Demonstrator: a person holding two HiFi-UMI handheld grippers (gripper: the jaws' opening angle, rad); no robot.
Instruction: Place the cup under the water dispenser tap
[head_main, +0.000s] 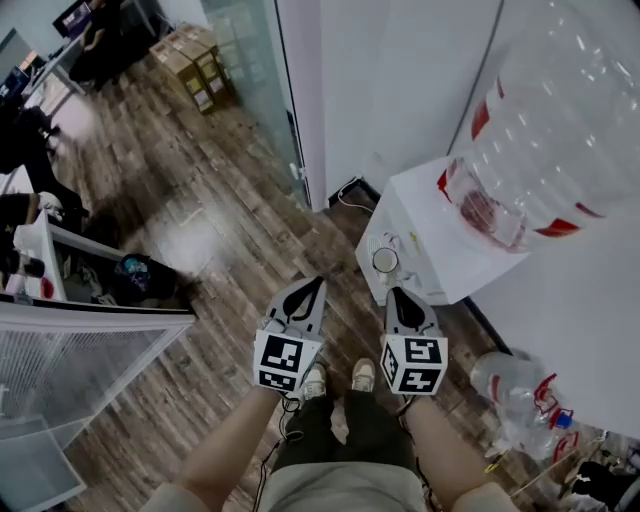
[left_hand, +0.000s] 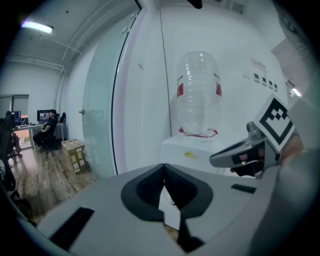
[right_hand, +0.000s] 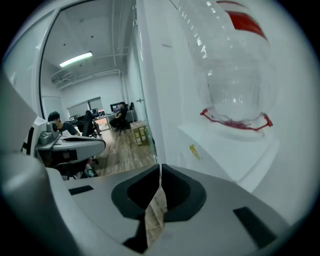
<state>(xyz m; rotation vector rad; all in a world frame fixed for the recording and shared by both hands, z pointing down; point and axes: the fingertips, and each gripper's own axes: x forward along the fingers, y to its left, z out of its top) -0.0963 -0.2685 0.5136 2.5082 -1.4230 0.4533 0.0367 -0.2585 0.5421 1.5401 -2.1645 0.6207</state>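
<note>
A white water dispenser (head_main: 430, 245) stands against the wall with a big clear bottle (head_main: 560, 120) upside down on top. A small round cup (head_main: 385, 260), seen from above, sits at the dispenser's front face. Both grippers hang in the air in front of the dispenser and point towards it. My left gripper (head_main: 316, 285) is shut with nothing between its jaws. My right gripper (head_main: 398, 296) is shut and empty too, just short of the cup. The left gripper view shows the bottle (left_hand: 198, 95) and the right gripper (left_hand: 240, 156). The right gripper view shows the bottle (right_hand: 232, 75) close by.
A glass partition (head_main: 250, 70) and cardboard boxes (head_main: 195, 60) stand at the back left. A desk (head_main: 45, 255) and a mesh panel (head_main: 60, 370) are at the left. A spare bottle (head_main: 512, 395) lies on the wooden floor beside the dispenser. My feet (head_main: 340, 378) are below the grippers.
</note>
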